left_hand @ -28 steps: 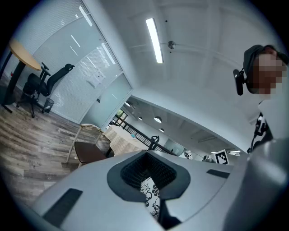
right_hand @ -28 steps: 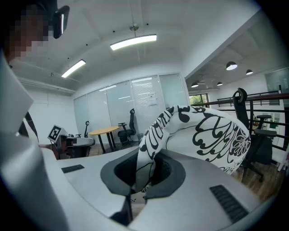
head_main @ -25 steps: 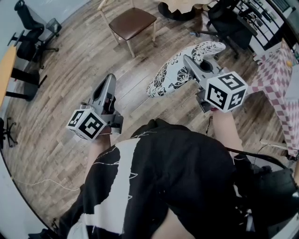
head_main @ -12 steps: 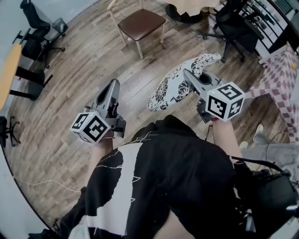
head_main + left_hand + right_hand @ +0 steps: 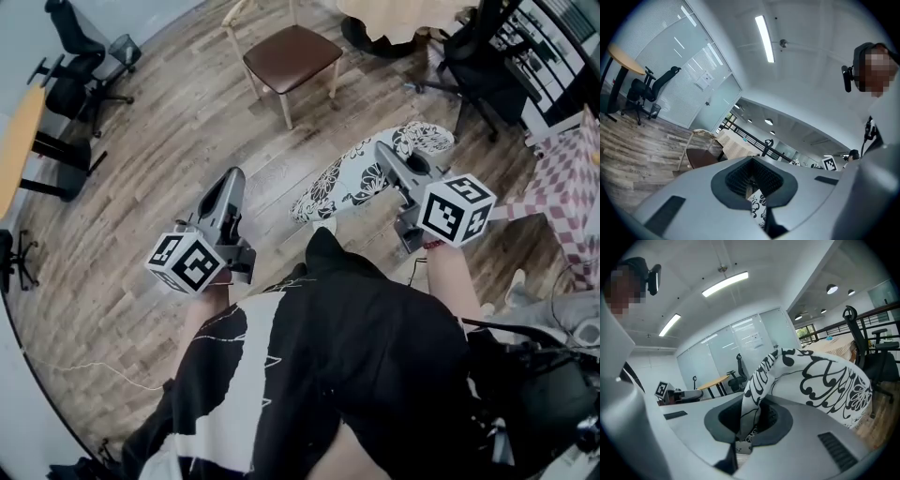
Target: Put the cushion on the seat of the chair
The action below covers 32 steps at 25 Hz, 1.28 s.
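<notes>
The right claw (image 5: pixel 386 155) grips the cushion (image 5: pixel 347 180), far from the chair (image 5: pixel 291 56). The left claw (image 5: pixel 232 180) is closed and empty. Next job: carry the cushion over and lay it flat there.

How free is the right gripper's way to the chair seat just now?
Probably yes, free: only bare floor lies between the right gripper, its jaws shut on the cushion, and the chair seat. The seat is empty, but some way ahead.
</notes>
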Tool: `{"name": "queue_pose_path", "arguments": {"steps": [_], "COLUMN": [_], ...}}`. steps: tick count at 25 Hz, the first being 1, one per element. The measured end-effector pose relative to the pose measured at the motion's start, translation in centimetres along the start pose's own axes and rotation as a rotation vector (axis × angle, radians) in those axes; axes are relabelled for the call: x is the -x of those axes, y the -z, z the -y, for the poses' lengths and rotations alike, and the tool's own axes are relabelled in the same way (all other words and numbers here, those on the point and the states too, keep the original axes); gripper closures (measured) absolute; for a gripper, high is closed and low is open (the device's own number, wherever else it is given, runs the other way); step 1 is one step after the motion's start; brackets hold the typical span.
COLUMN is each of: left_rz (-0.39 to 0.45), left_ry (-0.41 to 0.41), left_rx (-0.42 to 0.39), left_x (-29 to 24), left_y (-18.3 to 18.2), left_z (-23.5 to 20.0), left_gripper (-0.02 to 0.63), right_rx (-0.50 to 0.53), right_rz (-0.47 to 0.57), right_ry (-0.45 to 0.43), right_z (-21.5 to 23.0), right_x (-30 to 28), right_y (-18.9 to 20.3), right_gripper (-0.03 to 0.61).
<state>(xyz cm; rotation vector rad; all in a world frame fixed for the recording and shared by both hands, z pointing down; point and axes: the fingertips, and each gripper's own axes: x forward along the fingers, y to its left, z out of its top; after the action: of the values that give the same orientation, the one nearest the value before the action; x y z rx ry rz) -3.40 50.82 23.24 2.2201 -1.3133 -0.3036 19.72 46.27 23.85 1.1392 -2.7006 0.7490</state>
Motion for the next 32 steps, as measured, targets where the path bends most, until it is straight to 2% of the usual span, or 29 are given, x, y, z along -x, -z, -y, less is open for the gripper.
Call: {"name": "queue_pose_path", "arguments": {"steps": [11, 16, 18, 22, 32], "left_rz": [-0.042, 0.000, -0.008, -0.032, -0.076], "left_ry": [-0.038, -0.085, -0.091, -0.097, -0.079], "left_rx": [-0.002, -0.026, -0.021, -0.010, -0.013], "left_x": [-10.4, -14.2, -15.9, -19.0, -25.1], "left_y": [-3.0, -5.0, -5.5, -5.6, -5.0], "left_z": [-3.3, -5.2, -6.1, -7.5, -9.8], "left_gripper": [0.600, 0.601, 0.600, 0.600, 0.600], "right_rx": [-0.015, -0.055, -0.081, -0.116, -0.118], "right_rz": [-0.046, -0.048, -0.046, -0.054, -0.102], "right_ry": [-0.015, -0.026, -0.023, -0.013, 0.032], "right_z": [8.3, 11.8, 13.2, 15.9, 21.5], "right_x": [-7.6, -10.3, -11.5, -13.2, -16.7], "right_y": [-5.9, -7.3, -7.9, -8.6, -8.8], "right_gripper": [0.557, 0.557, 0.557, 0.557, 0.557]}}
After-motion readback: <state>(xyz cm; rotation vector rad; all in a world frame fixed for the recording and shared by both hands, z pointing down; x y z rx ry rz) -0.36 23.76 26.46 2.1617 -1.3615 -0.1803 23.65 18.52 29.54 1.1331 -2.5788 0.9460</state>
